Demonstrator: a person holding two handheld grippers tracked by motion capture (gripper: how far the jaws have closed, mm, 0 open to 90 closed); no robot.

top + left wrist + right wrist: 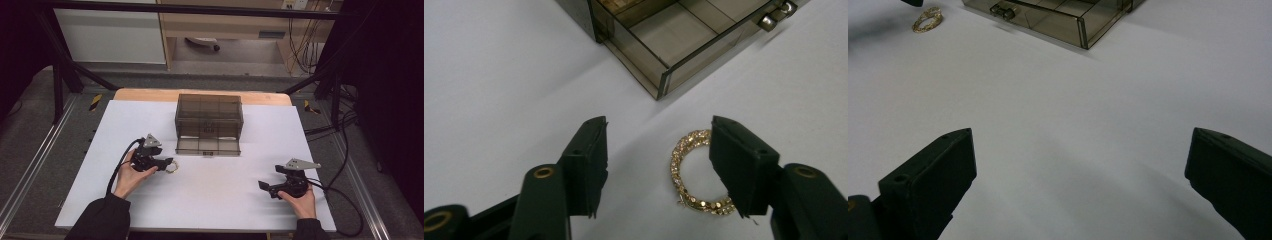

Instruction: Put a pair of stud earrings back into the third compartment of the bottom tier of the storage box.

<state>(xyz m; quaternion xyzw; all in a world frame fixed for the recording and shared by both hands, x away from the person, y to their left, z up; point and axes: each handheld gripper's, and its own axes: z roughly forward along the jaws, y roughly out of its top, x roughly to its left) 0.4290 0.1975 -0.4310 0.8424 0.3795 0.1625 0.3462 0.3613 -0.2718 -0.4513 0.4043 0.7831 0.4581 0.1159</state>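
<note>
Bracelet (696, 172) lies on the desk (499, 75) at lower right, between the left claw (656, 165)'s spread jaws, not yet pinched. Right claw (1080, 175) gapes idle. Open drawer (684, 37) at the top awaits.

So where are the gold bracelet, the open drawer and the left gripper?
gold bracelet (684, 172): left gripper view, on its left curve.
open drawer (208, 146): high view, on its front wall.
left gripper (656, 150): left gripper view, midway between its fingertips.
</note>
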